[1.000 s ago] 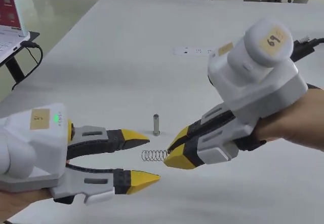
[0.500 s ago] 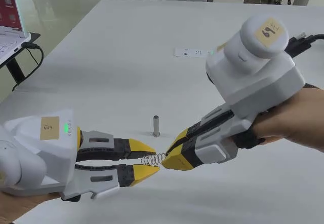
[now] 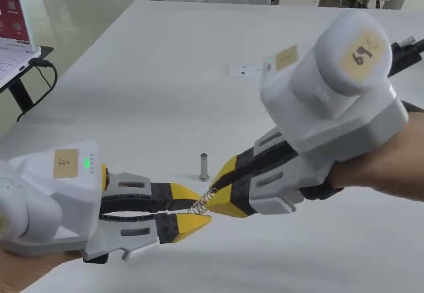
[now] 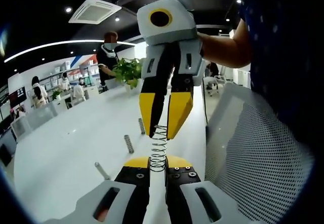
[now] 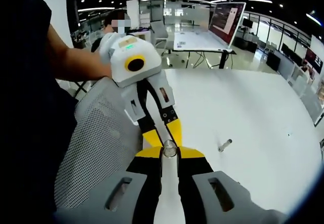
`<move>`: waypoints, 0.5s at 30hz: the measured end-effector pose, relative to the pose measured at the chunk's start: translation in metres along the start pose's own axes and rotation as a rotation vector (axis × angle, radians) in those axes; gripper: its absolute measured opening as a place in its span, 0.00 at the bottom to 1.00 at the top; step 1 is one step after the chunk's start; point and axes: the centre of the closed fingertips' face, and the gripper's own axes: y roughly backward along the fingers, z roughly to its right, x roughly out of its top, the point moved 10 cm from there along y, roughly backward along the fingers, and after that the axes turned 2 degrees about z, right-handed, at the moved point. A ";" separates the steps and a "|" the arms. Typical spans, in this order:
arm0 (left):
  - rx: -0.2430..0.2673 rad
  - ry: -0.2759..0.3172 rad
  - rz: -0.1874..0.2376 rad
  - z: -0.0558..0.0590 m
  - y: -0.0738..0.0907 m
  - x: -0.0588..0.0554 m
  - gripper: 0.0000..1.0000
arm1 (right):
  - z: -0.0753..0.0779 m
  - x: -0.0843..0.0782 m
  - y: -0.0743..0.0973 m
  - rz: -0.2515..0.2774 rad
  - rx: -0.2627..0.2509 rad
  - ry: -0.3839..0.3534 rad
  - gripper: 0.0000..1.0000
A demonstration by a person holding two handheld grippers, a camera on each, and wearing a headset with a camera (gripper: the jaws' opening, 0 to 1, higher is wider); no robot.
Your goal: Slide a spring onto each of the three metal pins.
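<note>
A small coil spring (image 3: 201, 207) hangs just above the white table (image 3: 152, 74), gripped at both ends. My left gripper (image 3: 195, 212) comes in from the lower left, shut on one end. My right gripper (image 3: 213, 199) comes from the right, shut on the other end. In the left gripper view the spring (image 4: 159, 147) runs from my left gripper (image 4: 158, 162) up to the right gripper (image 4: 163, 132). The right gripper view shows the spring (image 5: 169, 150) end-on. A bare upright metal pin (image 3: 204, 165) stands just behind the tips. Pins (image 4: 129, 144) stand on the table in the left gripper view.
A laptop (image 3: 13, 21) on a side stand with a black cable (image 3: 43, 64) sits at the far left. A flat white strip (image 3: 248, 69) lies further back on the table. A grey mesh chair back (image 5: 101, 143) is near me.
My left gripper moved in and shut on the spring's free end. The spring has come up off the table between the two grippers, and the right gripper shifted left.
</note>
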 end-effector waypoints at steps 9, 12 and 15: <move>-0.016 -0.020 0.013 0.003 -0.001 0.006 0.02 | -0.005 0.005 -0.006 -0.059 0.027 0.107 0.09; -0.020 -0.024 0.017 0.004 0.000 0.008 0.02 | -0.005 0.006 -0.007 -0.068 0.037 0.129 0.09; -0.022 -0.028 0.021 0.004 0.001 0.010 0.02 | -0.004 0.007 -0.007 -0.074 0.044 0.142 0.09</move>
